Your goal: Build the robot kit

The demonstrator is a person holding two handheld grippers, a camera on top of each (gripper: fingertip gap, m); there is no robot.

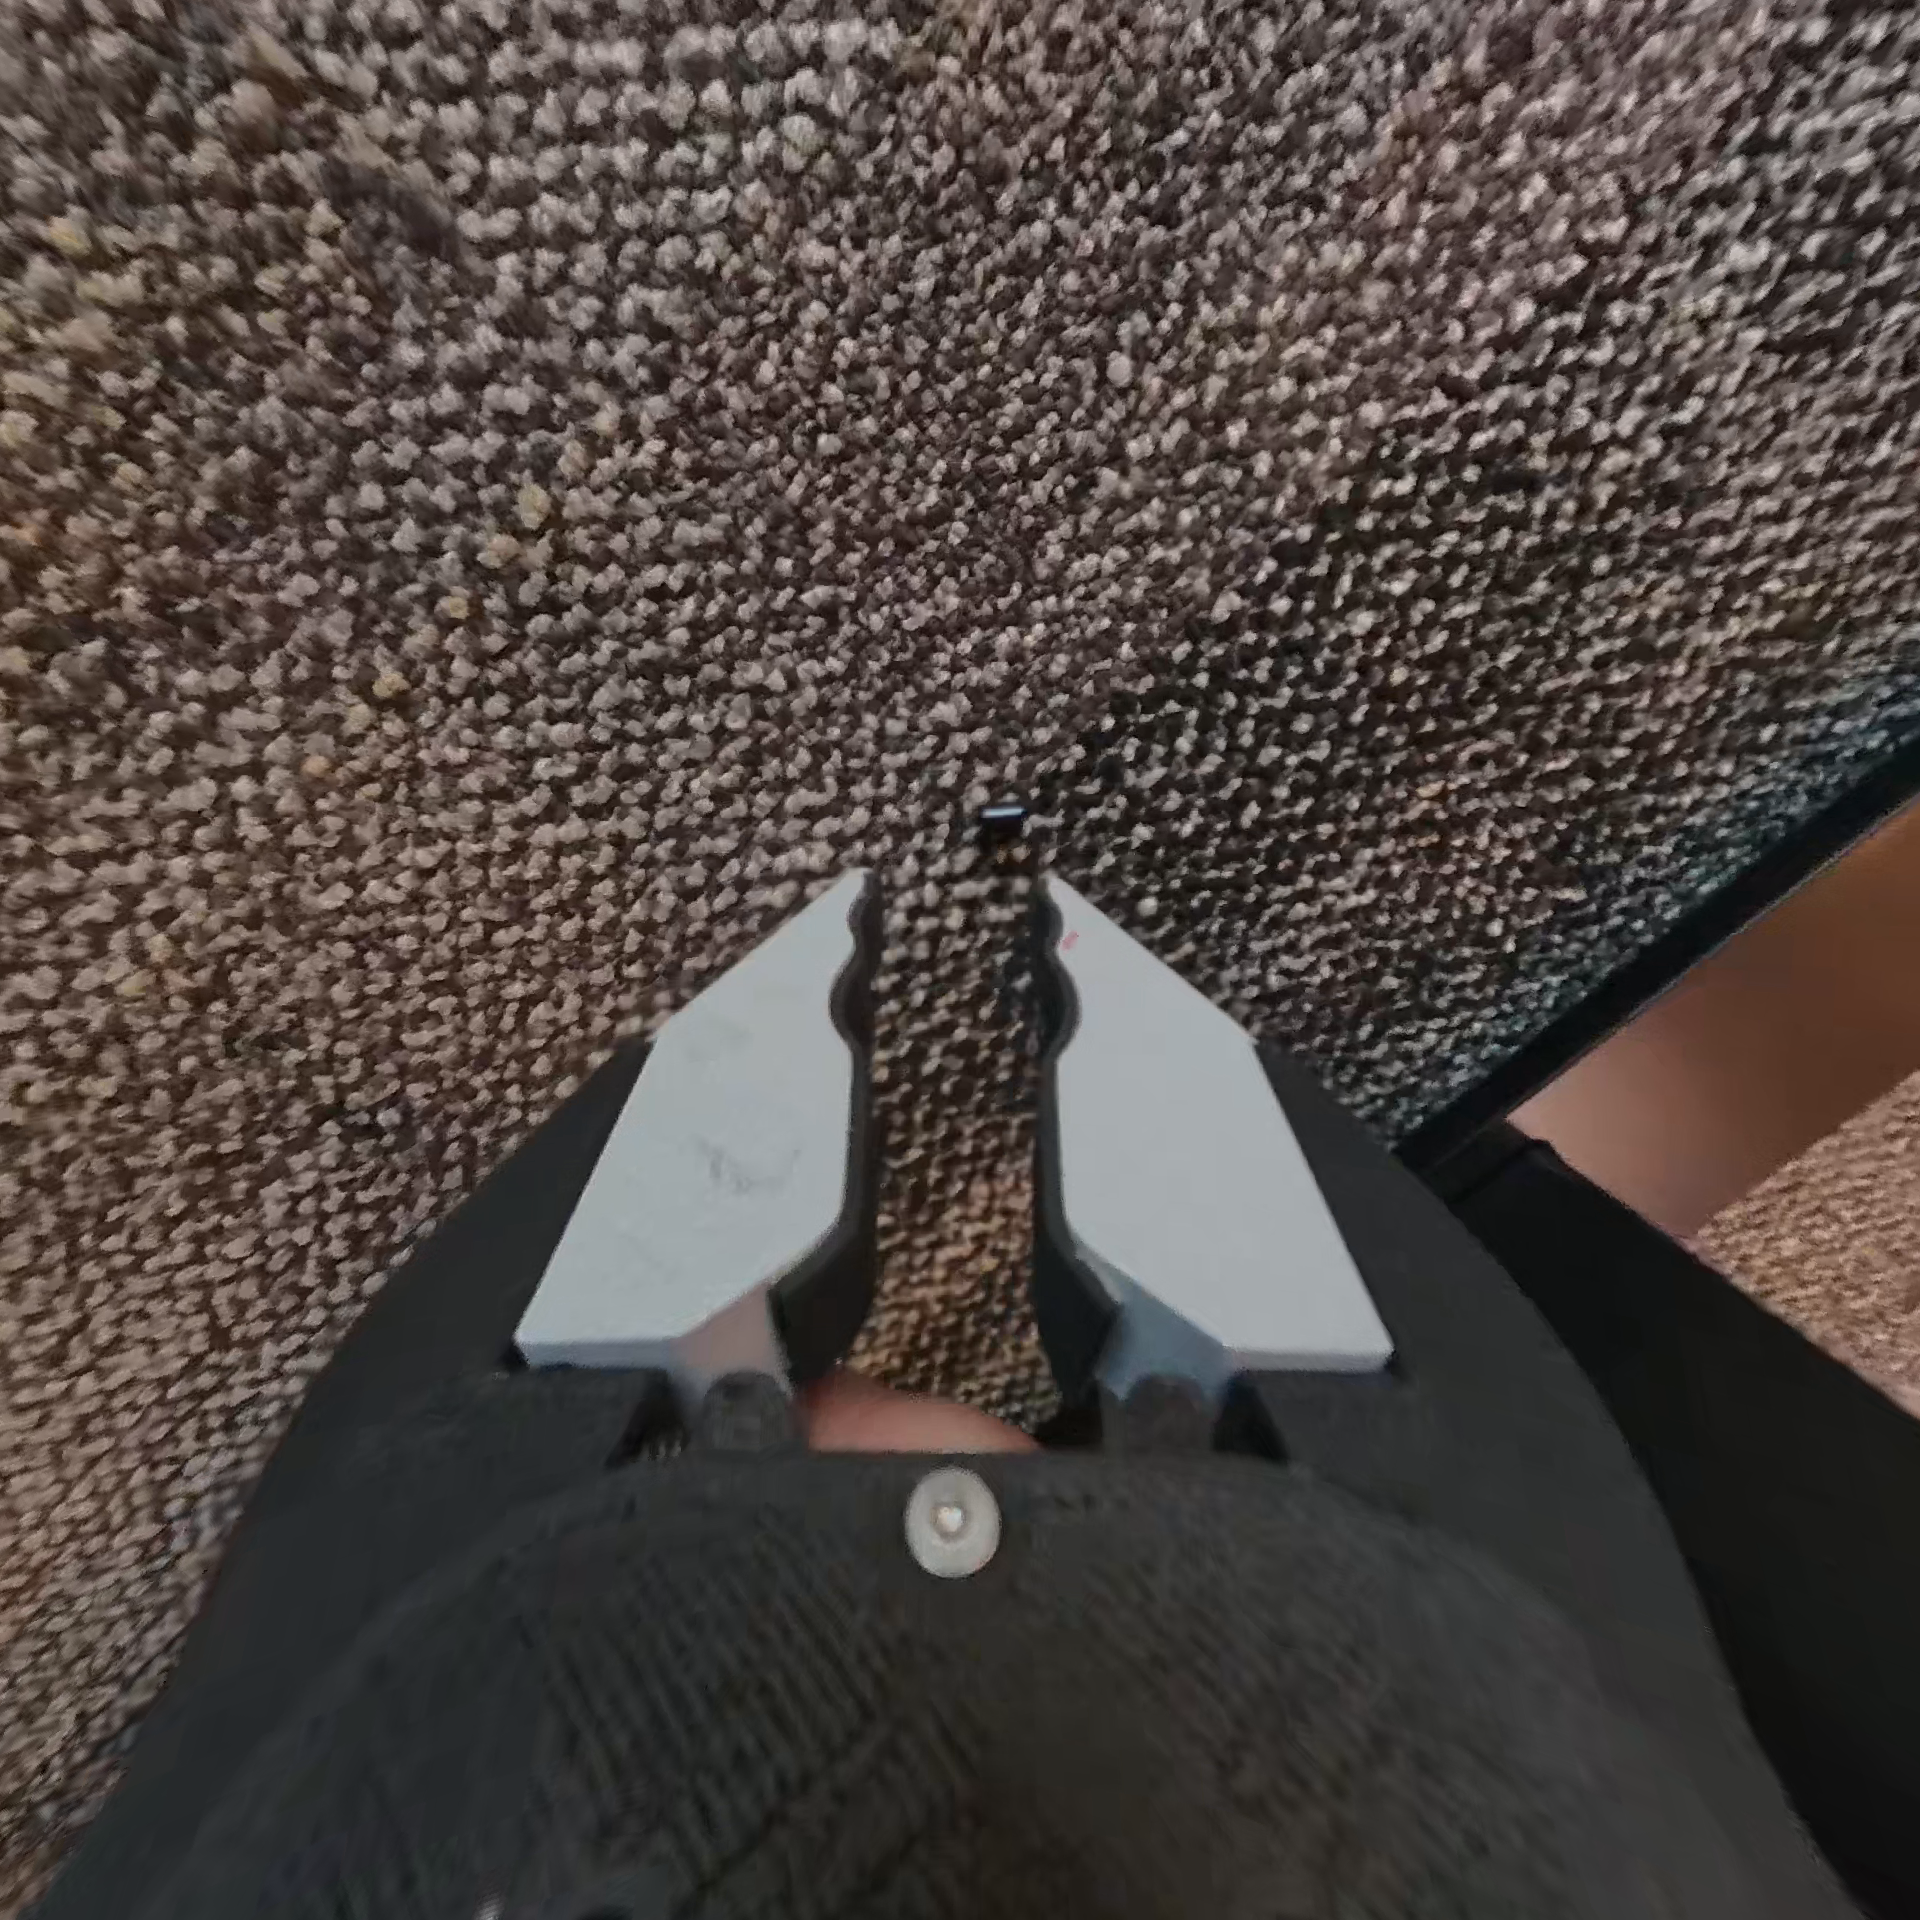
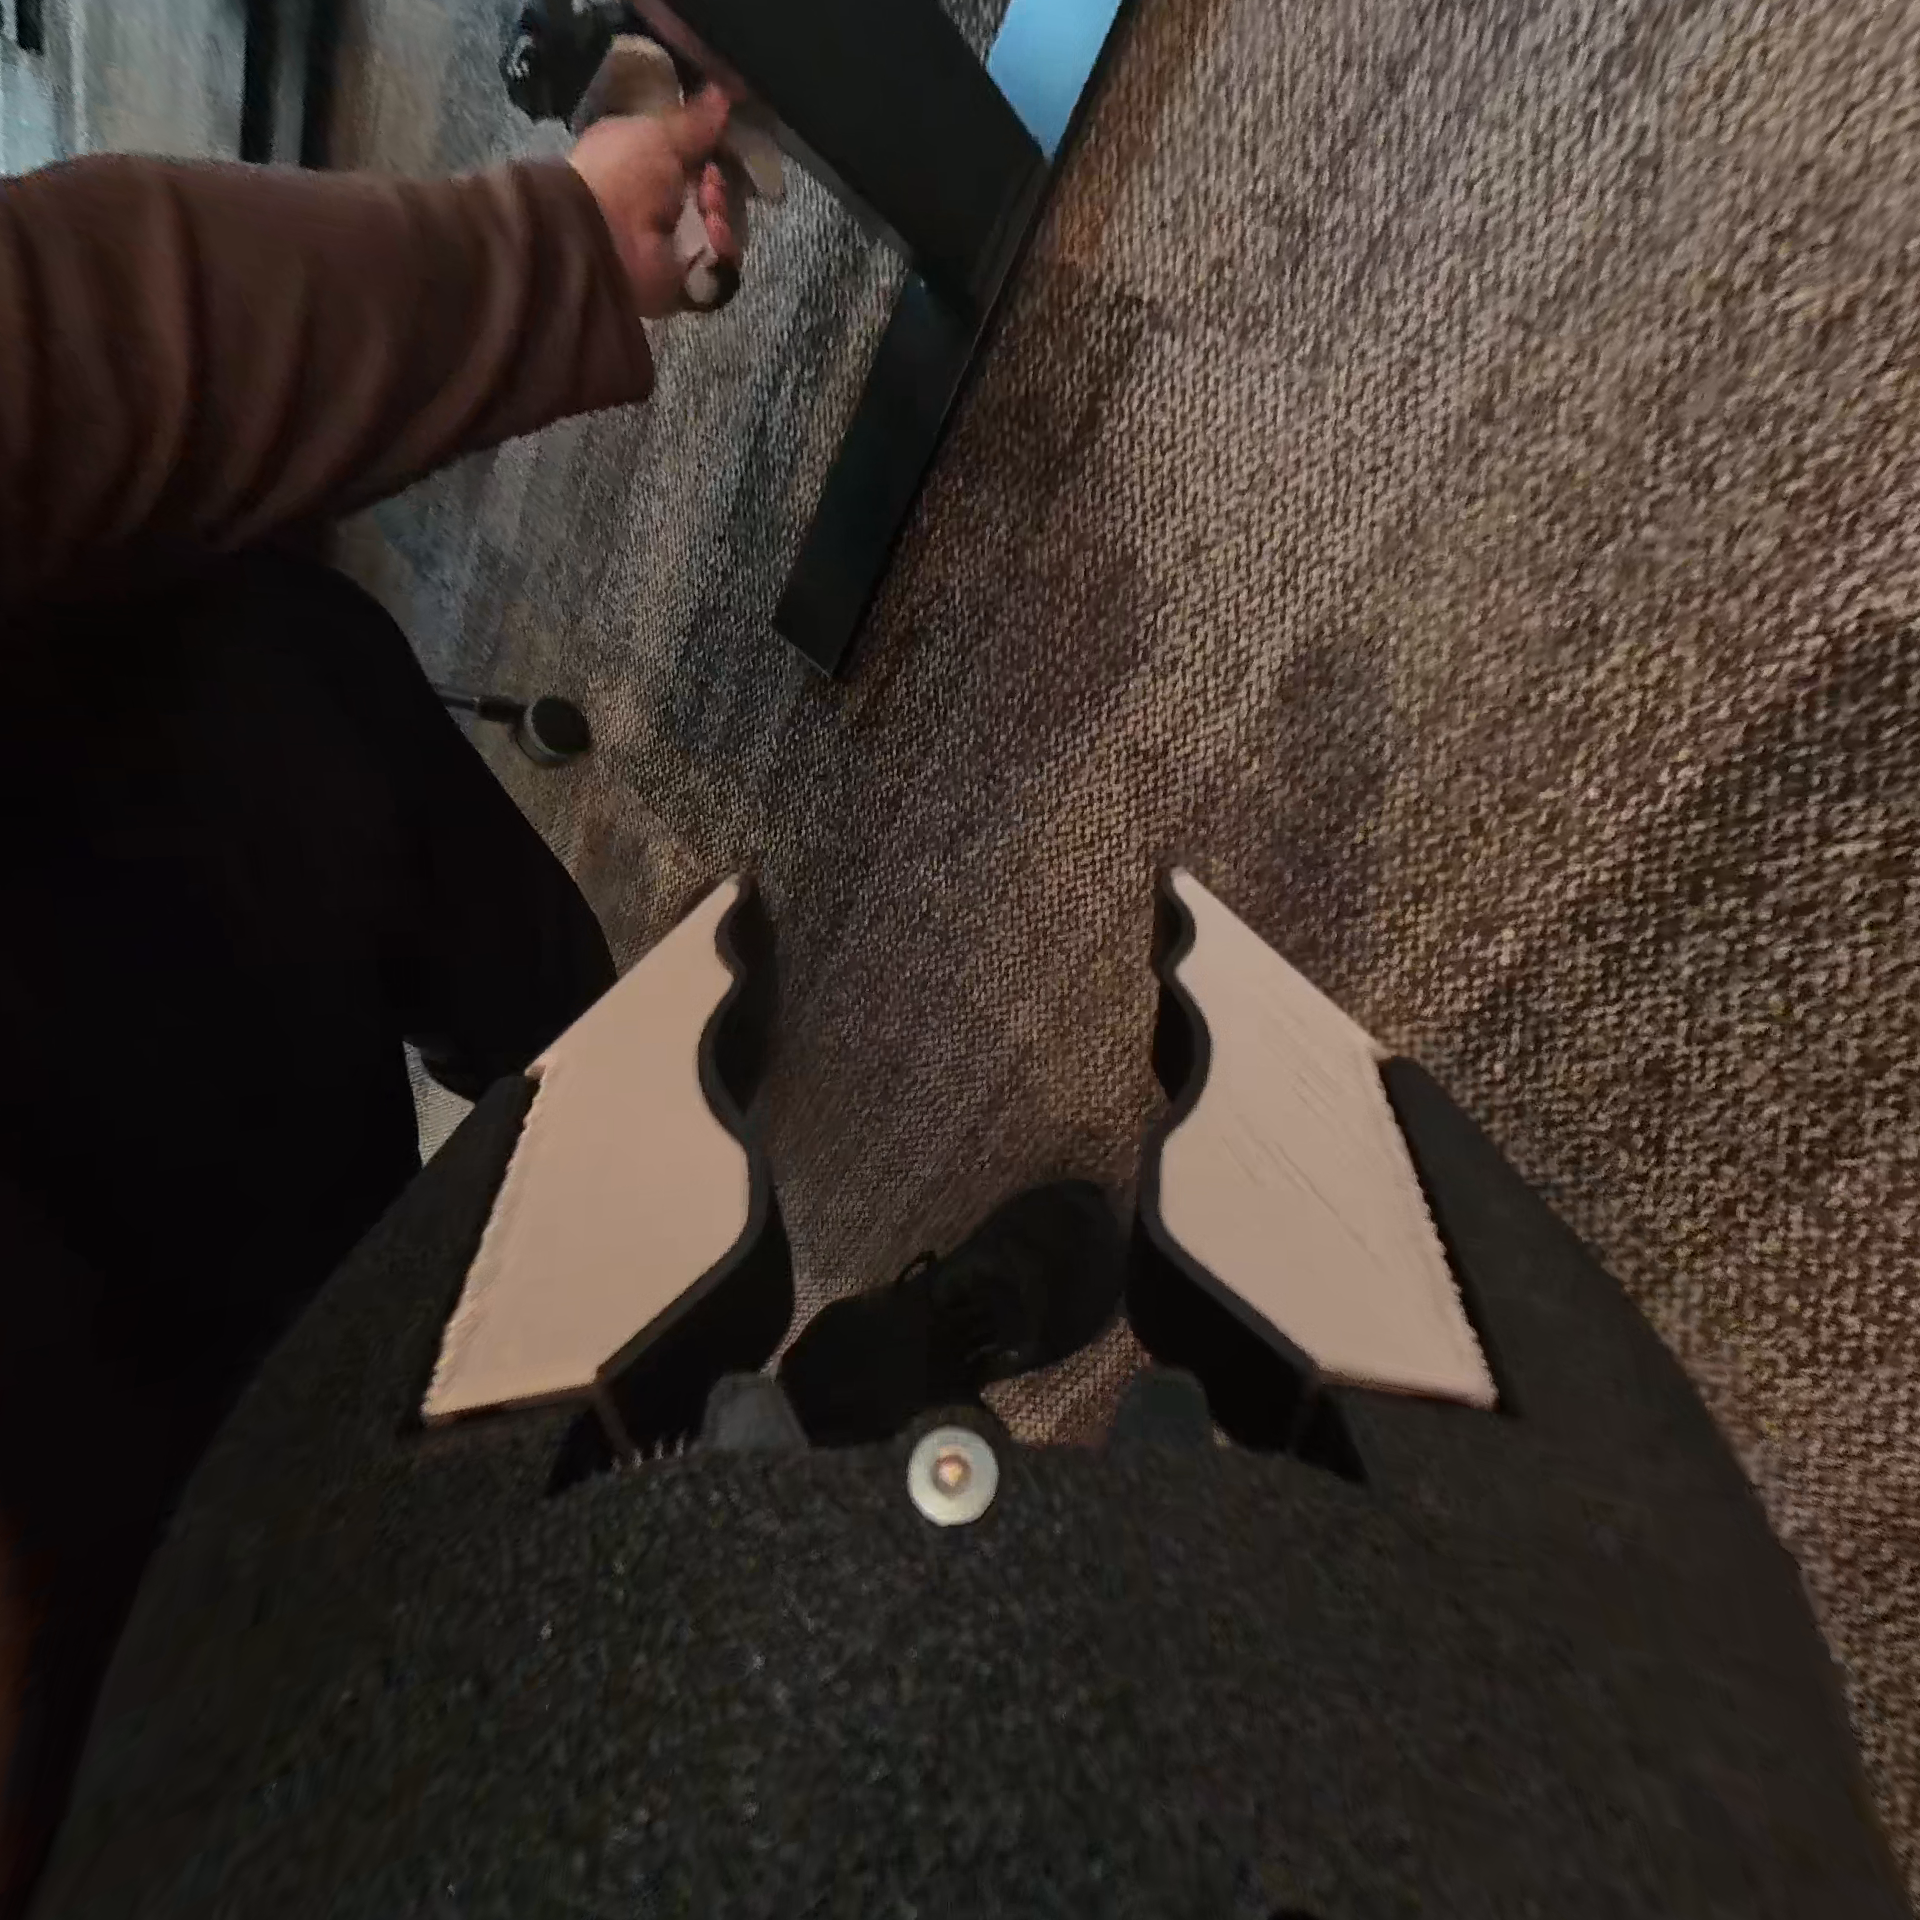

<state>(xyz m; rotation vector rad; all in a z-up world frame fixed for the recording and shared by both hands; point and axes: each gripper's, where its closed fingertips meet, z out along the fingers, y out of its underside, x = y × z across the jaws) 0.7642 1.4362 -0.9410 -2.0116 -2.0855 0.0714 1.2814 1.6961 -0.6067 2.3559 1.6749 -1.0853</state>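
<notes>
Two grey fingers of the left gripper stand a narrow gap apart, holding nothing, pointed down at brown carpet. A small black object lies just beyond the tips. A dark edge runs off to their right.

Right gripper: fingers spread wide, empty, over carpet. A black desk leg slants ahead-left, beside a hand; a dark shoe lies between the finger bases.

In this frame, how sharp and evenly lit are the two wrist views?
Left wrist view: carpet crisp at centre, smeared toward the bulging fisheye edges, small black object sharp. Right wrist view: softer overall, hand motion-blurred, dark patches on the carpet, sleeve dim.
</notes>
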